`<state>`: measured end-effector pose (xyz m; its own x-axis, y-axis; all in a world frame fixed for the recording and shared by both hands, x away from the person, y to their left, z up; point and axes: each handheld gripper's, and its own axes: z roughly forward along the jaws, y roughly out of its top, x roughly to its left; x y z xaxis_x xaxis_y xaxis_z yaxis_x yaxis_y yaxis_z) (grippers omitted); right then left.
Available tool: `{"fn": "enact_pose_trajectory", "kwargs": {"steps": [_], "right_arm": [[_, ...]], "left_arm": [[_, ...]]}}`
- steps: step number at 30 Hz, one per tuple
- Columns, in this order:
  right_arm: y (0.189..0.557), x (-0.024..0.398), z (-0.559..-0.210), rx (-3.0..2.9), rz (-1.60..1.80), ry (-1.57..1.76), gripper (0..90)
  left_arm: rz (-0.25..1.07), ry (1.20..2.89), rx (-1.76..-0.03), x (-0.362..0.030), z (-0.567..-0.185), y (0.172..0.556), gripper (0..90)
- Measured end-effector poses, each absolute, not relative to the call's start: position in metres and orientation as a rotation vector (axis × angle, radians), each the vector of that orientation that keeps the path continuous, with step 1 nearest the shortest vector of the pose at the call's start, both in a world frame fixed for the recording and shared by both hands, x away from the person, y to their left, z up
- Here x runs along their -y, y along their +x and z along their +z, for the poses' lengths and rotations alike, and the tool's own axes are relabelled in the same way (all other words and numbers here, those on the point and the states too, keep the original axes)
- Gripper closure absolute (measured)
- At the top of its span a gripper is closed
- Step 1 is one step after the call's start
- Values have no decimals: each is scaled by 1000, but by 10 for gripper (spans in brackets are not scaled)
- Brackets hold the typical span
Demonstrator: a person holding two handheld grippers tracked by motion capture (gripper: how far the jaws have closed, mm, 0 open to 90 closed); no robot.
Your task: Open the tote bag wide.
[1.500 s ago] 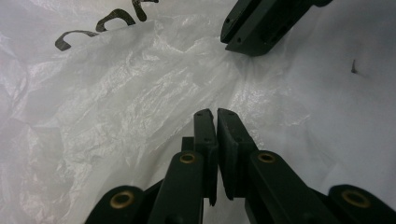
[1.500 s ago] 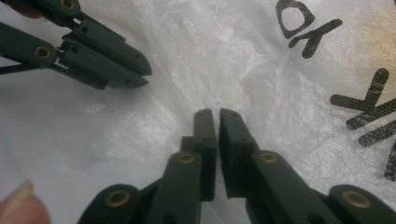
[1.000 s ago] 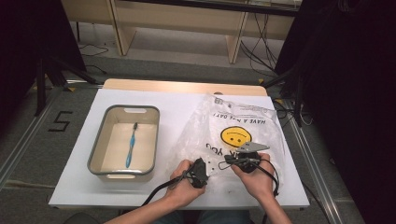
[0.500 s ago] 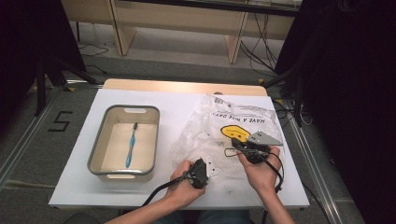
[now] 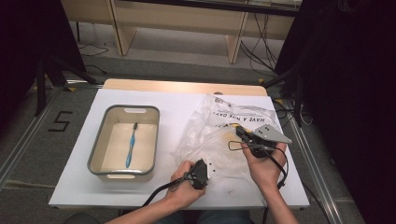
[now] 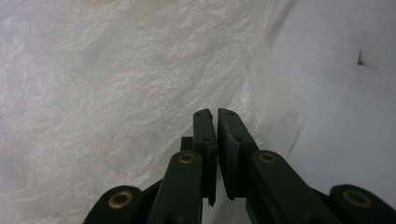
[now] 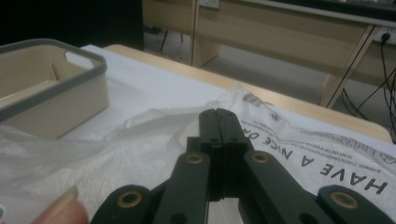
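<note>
A clear plastic bag printed "HAVE A NICE DAY" lies crumpled on the white table. My left gripper rests low at the bag's near edge. In the left gripper view its jaws stand almost together on the film's edge. My right gripper is raised over the bag's right part, with its grey plate on top. Its jaws are pressed together, and a fold of the bag's film rises to their tips. The printed layer lies flat below.
A beige tub with a grey rim stands on the left of the table, and a blue toothbrush lies in it. The same tub is at the left in the right gripper view. Desks and cables stand beyond the table's far edge.
My right gripper has risen and moved away from the person, drawing the bag's top film up with it. The yellow face print is now mostly covered. The left gripper has stayed in place.
</note>
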<state>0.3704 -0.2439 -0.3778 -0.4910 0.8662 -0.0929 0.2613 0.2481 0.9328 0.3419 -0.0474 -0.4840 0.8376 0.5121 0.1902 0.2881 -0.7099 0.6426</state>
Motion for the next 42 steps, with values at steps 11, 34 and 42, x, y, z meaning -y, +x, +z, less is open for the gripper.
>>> {"fn": "enact_pose_trajectory", "kwargs": {"steps": [11, 34, 42], "right_arm": [[373, 238, -375, -1895, 1256, 1020, 900], [376, 228, -378, -1926, 1256, 1036, 900], [377, 228, -379, -1927, 1259, 1037, 900]], "left_arm": [[493, 2388, -611, 43, -481, 347, 834], [531, 2301, -687, 20, -455, 356, 825], [460, 2239, -661, 12, -429, 349, 702]]}}
